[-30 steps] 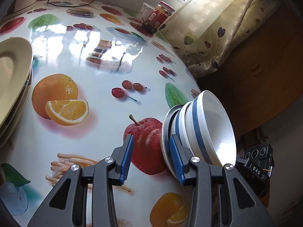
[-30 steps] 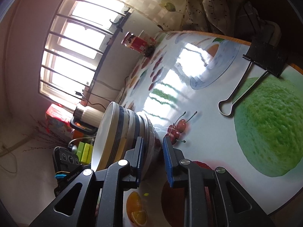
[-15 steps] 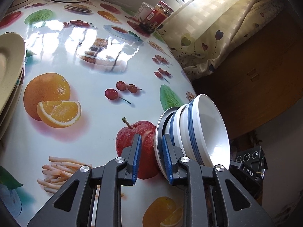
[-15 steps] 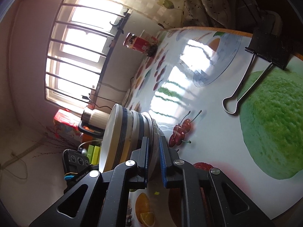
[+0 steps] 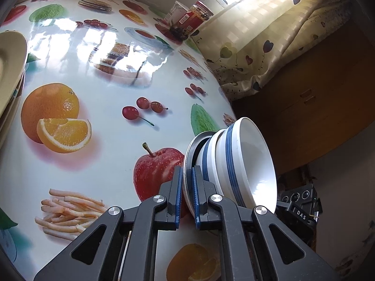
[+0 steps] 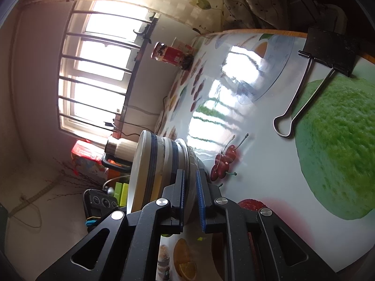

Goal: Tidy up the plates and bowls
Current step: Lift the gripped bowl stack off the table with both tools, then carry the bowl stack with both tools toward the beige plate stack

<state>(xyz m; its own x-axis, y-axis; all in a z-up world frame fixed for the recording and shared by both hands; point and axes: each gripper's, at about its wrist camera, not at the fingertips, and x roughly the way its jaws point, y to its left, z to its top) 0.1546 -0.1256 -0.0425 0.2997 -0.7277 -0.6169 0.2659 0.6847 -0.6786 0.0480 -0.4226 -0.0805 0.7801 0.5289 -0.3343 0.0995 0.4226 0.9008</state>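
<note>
A stack of white bowls with blue bands (image 5: 243, 164) rests on a white plate (image 5: 188, 154) near the table's right edge. My left gripper (image 5: 186, 194) is shut on that plate's rim. Seen from the other side, the same bowl stack (image 6: 152, 164) sits on the plate (image 6: 191, 164), and my right gripper (image 6: 191, 196) is shut on the plate's opposite rim. Both grippers hold the plate between them. A pile of cream plates (image 5: 9, 63) lies at the far left of the table.
The fruit-print table cover (image 5: 105, 75) is glossy. A red-labelled jar (image 5: 194, 18) and a cup stand at the far edge by the curtain. A black binder clip (image 6: 328, 53) pins the cover at the table edge. The other gripper's camera box (image 5: 300, 203) shows behind the bowls.
Both grippers have closed from wide apart onto the rim of the plate under the bowls. The stack has barely shifted.
</note>
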